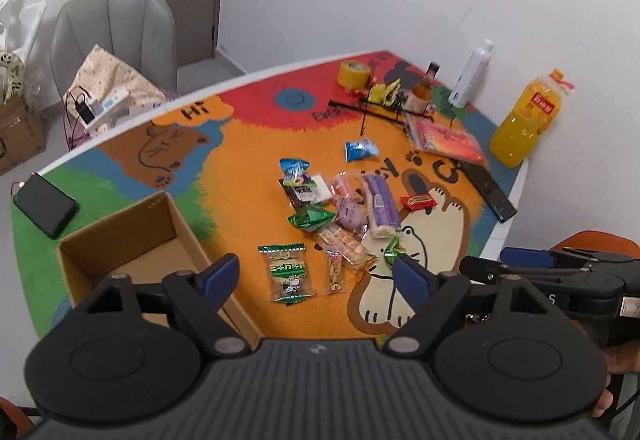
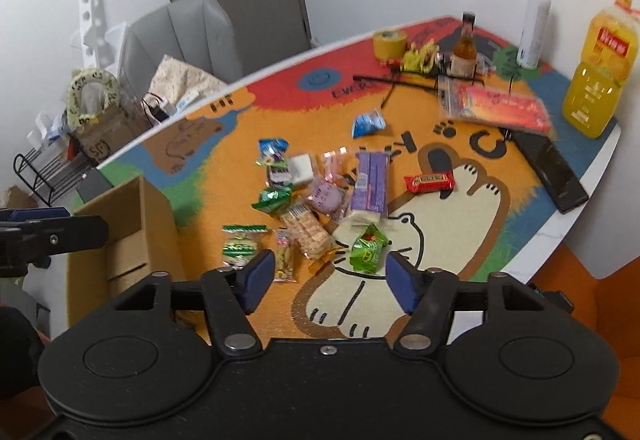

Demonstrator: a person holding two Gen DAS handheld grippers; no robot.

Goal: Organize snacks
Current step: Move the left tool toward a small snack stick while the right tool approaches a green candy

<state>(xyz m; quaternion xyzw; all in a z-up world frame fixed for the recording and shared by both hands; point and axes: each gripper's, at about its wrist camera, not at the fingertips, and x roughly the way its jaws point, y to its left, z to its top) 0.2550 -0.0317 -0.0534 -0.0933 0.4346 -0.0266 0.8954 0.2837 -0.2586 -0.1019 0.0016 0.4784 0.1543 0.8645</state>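
Blue-padded left gripper (image 1: pixel 316 276): fingers apart, nothing between, above green cracker pack (image 1: pixel 286 274) beside cardboard box (image 1: pixel 120 236). Right gripper (image 2: pixel 330 280): fingers apart, empty, w/ bright-green packet (image 2: pixel 368 249) just beyond. Snack pile (image 2: pixel 320 192) mid-mat (image 2: pixel 440 240), outside box. Farther back: red bar (image 2: pixel 430 183), blue pouch (image 2: pixel 368 123), juice bottle (image 2: pixel 596 76).

A: The mat (image 1: pixel 248 144) is mostly orange, with red, green and blue patches and a cream cartoon bear. The box (image 1: pixel 132 240) is plain brown.

B: Snacks: a purple pack (image 2: pixel 370 186), a red bar (image 2: pixel 429 183), a bright green packet (image 2: pixel 368 249). The bottle (image 2: pixel 598 76) is yellow-orange with a red label.
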